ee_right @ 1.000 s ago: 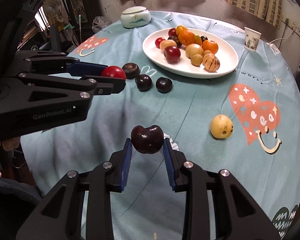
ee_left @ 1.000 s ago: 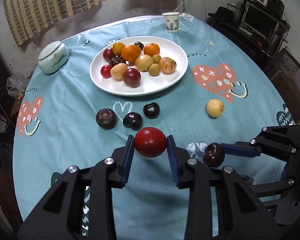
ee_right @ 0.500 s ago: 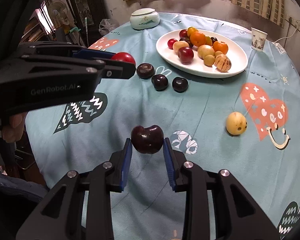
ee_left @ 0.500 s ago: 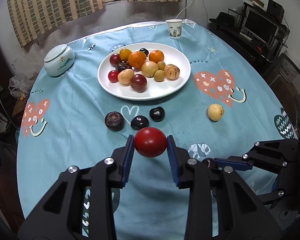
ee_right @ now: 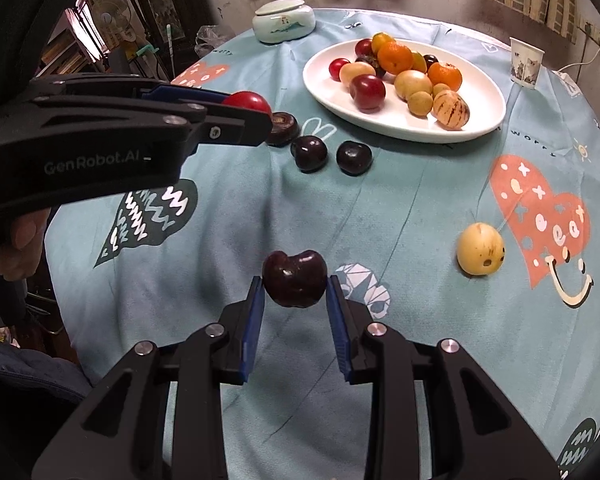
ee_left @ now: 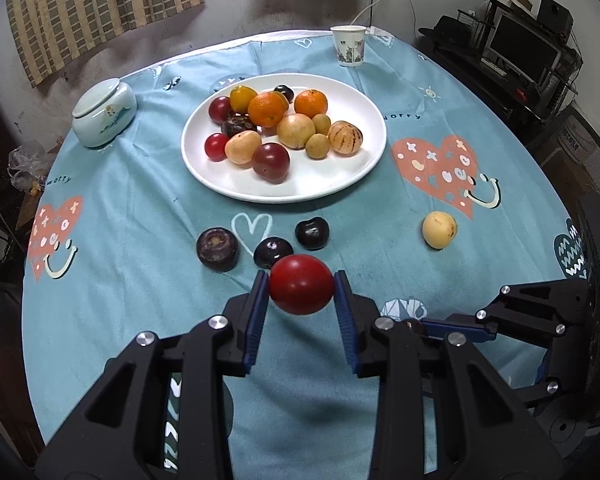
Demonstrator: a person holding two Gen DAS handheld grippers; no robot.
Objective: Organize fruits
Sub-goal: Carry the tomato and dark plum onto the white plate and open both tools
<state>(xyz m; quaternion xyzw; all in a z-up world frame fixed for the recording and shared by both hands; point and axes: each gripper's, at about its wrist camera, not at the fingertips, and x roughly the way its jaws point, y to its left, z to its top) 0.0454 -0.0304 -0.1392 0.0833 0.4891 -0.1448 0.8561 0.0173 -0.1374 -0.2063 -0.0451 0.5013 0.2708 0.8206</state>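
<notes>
My left gripper (ee_left: 301,290) is shut on a bright red round fruit (ee_left: 301,289), held above the teal tablecloth. In the right wrist view the same red fruit (ee_right: 247,101) shows at the tip of the left gripper (ee_right: 244,120). My right gripper (ee_right: 295,285) is shut on a dark cherry-like fruit (ee_right: 295,279), also lifted off the cloth. A white plate (ee_left: 356,176) (ee_right: 476,120) with several fruits sits at the table's middle. Three dark fruits (ee_left: 216,249) (ee_left: 312,233) (ee_right: 353,157) and a yellow fruit (ee_left: 439,229) (ee_right: 480,249) lie loose on the cloth.
A pale lidded jar (ee_left: 104,113) (ee_right: 283,21) stands at the far left of the table, a paper cup (ee_left: 348,45) (ee_right: 525,62) at the far edge. A person's hand (ee_right: 20,240) grips the left tool. Shelves with electronics (ee_left: 528,52) stand to the right.
Both grippers have drawn back from the plate, so the table looks farther away. The left gripper's tip with the red fruit has shifted rightward in the right wrist view. Both grips are unchanged.
</notes>
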